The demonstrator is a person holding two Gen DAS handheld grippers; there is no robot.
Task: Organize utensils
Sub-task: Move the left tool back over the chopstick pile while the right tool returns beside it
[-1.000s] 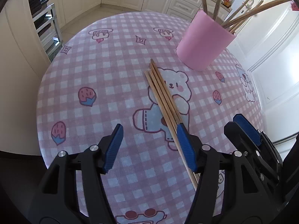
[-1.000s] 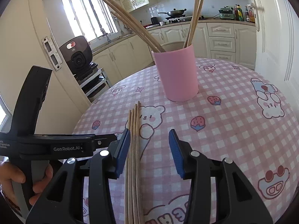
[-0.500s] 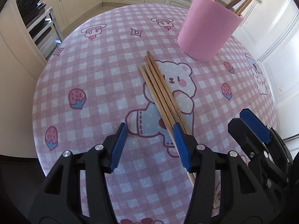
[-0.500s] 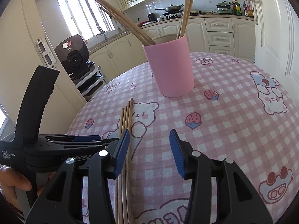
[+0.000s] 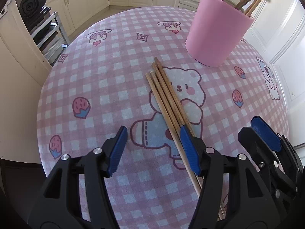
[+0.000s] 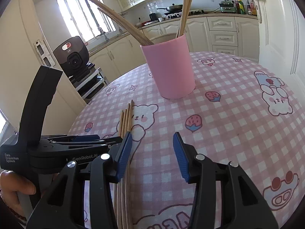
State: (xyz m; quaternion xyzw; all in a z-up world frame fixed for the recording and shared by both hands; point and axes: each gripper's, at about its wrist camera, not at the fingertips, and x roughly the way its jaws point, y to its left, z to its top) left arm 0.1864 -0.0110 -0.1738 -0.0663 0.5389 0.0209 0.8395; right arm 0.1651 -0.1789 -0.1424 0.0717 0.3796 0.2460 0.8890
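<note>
While chopsticks [image 5: 167,97] lie flat, both grippers hover, fingers apart.

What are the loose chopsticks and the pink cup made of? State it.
Chopsticks: probably bamboo or wood, going by the tan colour, fine lengthwise grain and dull unlacquered surface. Pink cup: uniform matte pink with no shine, likely plastic or silicone; cannot tell which.

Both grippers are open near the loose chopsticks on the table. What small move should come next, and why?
Probably shift the left gripper slightly right and lower it over the chopsticks. They lie flat under its right finger, not between the open jaws, so closing now would likely miss. The pink cup beyond already holds others. The right gripper is also open and empty.
</note>
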